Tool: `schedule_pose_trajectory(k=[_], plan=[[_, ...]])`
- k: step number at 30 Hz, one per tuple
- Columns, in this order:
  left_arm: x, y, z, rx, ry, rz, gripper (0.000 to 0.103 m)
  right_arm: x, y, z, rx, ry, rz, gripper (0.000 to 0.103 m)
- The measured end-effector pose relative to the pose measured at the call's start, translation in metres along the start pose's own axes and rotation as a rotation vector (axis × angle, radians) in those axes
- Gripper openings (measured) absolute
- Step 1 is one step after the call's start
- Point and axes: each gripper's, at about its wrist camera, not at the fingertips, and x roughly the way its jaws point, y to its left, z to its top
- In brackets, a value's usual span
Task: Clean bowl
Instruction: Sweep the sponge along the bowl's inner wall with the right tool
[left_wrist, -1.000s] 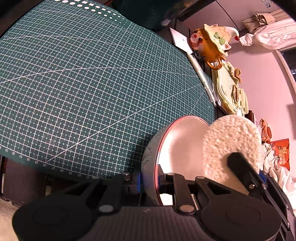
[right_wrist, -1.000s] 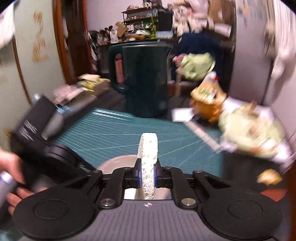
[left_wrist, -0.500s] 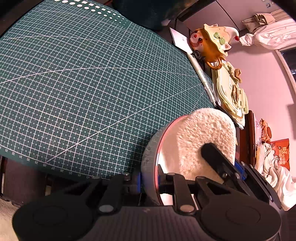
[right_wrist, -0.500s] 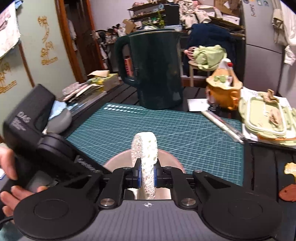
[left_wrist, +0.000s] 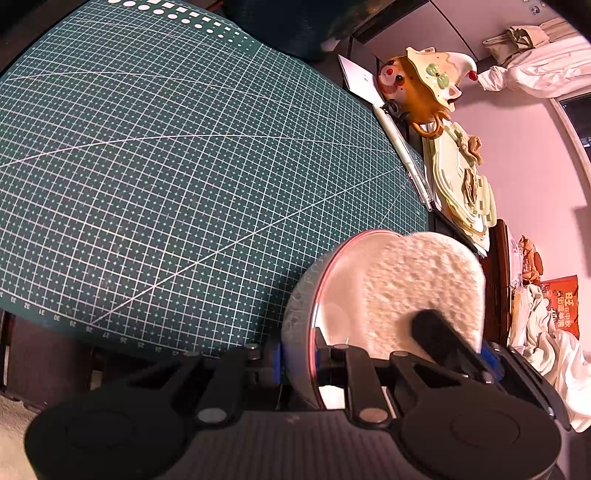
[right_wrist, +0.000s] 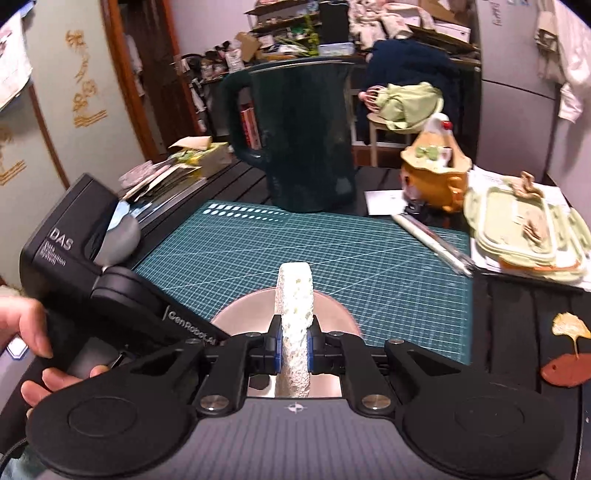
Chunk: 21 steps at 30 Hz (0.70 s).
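Green cutting mat covers the dark table, a dark jug standing at its far edge. Over the mat's near edge, the left gripper is clamped on the rim of the tilted bowl. The right gripper pinches a white sponge, pressed inside the bowl.
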Motion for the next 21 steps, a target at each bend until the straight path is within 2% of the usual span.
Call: schedule_pose_trajectory(k=[5,7,11,16,21], plan=[[0.0,0.0,0.0,0.004,0.001,0.0,0.016,0.016,0.001,-0.004,-0.002,0.025,0.004,0.01],[0.001,-0.001,0.001,0.004,0.001,0.0,0.016,0.018,0.002,-0.005,-0.014,0.028,-0.022,0.01],[0.001,-0.004,0.002,0.006,0.001,0.001,0.016,0.017,0.004,-0.005,-0.055,0.03,-0.133,0.01],[0.003,-0.005,0.002,0.006,-0.004,0.004,0.016,0.001,0.003,-0.002,-0.062,0.013,-0.179,0.01],[0.005,-0.01,0.005,0.004,-0.003,0.004,0.016,-0.019,0.0,0.007,-0.045,-0.033,-0.158,0.01]])
